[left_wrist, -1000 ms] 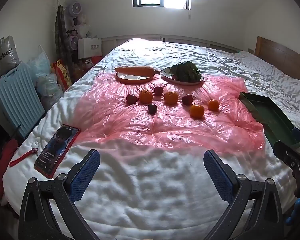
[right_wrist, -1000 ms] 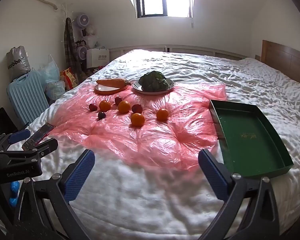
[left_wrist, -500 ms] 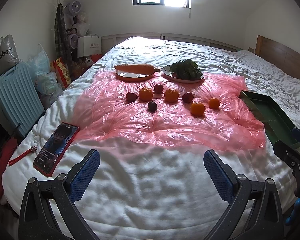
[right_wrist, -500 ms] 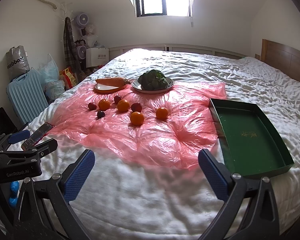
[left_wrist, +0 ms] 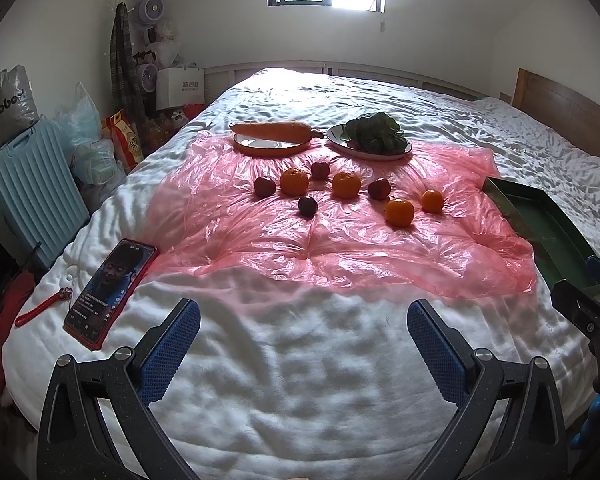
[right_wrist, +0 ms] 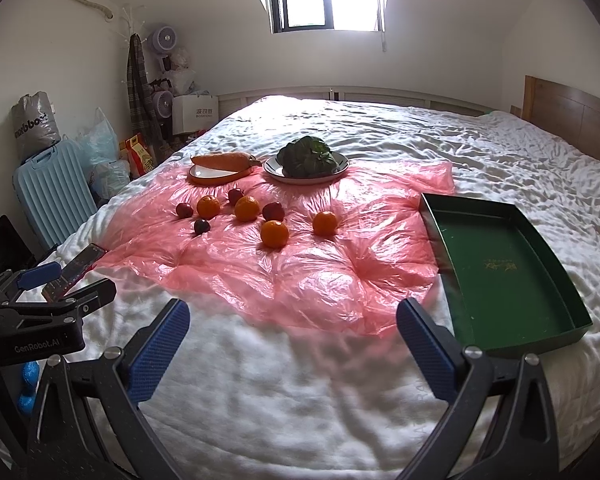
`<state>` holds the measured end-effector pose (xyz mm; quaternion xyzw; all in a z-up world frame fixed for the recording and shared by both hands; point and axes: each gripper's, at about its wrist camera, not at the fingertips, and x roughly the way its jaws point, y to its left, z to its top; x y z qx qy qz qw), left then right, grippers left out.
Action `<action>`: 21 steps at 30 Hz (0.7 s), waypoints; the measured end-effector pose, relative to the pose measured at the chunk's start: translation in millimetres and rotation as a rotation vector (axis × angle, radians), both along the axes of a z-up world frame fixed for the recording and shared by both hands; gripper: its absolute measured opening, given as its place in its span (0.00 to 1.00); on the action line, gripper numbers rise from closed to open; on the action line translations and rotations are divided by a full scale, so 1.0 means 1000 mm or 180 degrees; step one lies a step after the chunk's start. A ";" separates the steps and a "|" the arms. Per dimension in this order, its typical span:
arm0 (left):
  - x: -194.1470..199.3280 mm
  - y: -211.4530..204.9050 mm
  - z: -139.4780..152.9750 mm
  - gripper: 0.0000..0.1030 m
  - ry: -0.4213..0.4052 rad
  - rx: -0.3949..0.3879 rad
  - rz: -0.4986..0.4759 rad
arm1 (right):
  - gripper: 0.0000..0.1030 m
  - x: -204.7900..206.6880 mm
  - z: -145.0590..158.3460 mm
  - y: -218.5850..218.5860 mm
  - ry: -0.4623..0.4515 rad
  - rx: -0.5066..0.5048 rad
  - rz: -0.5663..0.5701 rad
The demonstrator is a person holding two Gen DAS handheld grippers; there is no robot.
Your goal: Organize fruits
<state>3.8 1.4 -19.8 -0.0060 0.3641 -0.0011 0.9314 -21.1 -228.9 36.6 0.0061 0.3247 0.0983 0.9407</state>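
**Both tongs spread over the quilt, fruit loose on the pink sheet**

Nearest me, the left gripper (left_wrist: 303, 330) hangs over the bare white quilt (left_wrist: 300, 360) with its blue pads wide apart and nothing between them. The right gripper (right_wrist: 293, 328) sits the same way beside it, fingers spread, empty. A phone (left_wrist: 110, 286) in a red case lies face up at the left edge of the bed, with a red strap (left_wrist: 40, 308) just beside it.

Past the pads, a crinkled pink plastic sheet (right_wrist: 320, 280) covers the middle of the bed. To its right, touching the sheet's edge, rests a green tray (right_wrist: 500, 272), nothing in it. Farther on, the fruit lies scattered on the sheet, well apart from the tray: four oranges (right_wrist: 275, 234) and four dark plums (right_wrist: 201, 226), the two rightmost oranges a little separate from the cluster.

Beyond the fruit, at the sheet's far edge, stand two plates side by side: an orange-rimmed plate (right_wrist: 216, 178) with a carrot (right_wrist: 224, 160) laid across it, and a white plate (right_wrist: 306, 174) heaped with leafy greens (right_wrist: 308, 158). A pale blue suitcase (left_wrist: 32, 184) stands by the left wall.
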 end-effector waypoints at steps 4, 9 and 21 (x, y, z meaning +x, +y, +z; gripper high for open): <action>0.003 0.002 -0.003 0.99 0.0036 -0.0019 0.0014 | 1.00 0.001 -0.017 0.001 0.0030 -0.0008 0.0003; 0.009 0.003 -0.009 0.99 0.0076 -0.0049 0.0027 | 1.00 0.010 -0.019 0.005 0.0118 -0.0017 0.0056; 0.028 0.002 -0.021 0.99 0.0179 -0.0076 0.0061 | 1.00 0.026 -0.030 0.003 0.0244 0.0012 0.0094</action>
